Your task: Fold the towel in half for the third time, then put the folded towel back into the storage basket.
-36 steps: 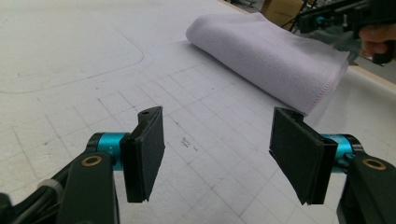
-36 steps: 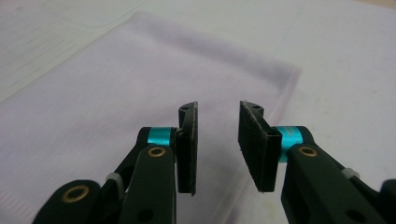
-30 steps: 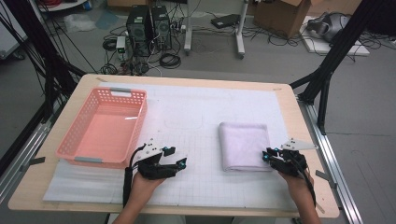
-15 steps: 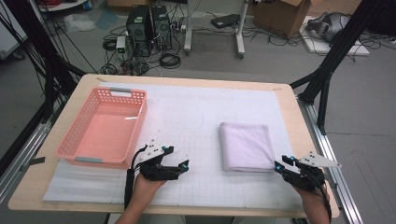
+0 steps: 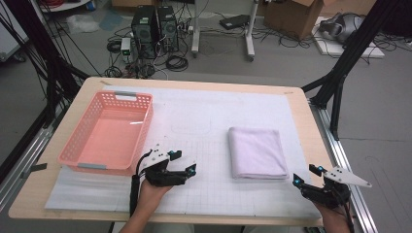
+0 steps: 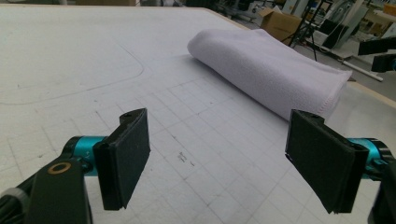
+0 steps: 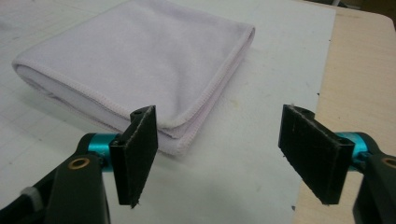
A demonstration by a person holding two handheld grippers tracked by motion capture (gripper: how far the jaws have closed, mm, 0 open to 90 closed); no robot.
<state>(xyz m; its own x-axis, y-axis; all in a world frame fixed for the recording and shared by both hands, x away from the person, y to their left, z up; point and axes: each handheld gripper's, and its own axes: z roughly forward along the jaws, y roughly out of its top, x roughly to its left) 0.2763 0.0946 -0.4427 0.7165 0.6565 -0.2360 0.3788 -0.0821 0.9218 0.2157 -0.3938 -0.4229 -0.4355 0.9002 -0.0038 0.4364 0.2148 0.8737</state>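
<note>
The right gripper [image 5: 307, 176] sits at the near right corner of the table [image 5: 311, 121], jaws spread wide with nothing between them; they have just been opening. In the right gripper view its black pads [image 7: 138, 154] frame bare white mat [image 5: 194, 116] and the table edge, with the towel's corner just beyond the left pad and not touching it. The left gripper [image 5: 183, 162] rests on the mat near the front edge, jaws also spread and empty, after opening and easing back a little. Its pads [image 6: 125, 156] stand apart over the printed grid.

There are two grippers, one towel [image 5: 257, 152], one basket [image 5: 108, 132].

The towel is pale lilac, folded into a neat, thick rectangle with a stitched hem along its edges. It lies flat on the mat, right of centre, between the two grippers and a little farther back. The layers show at the near corner, and the fold on its left side is rounded.

The pink basket stands at the left, just beyond the left gripper.
</note>
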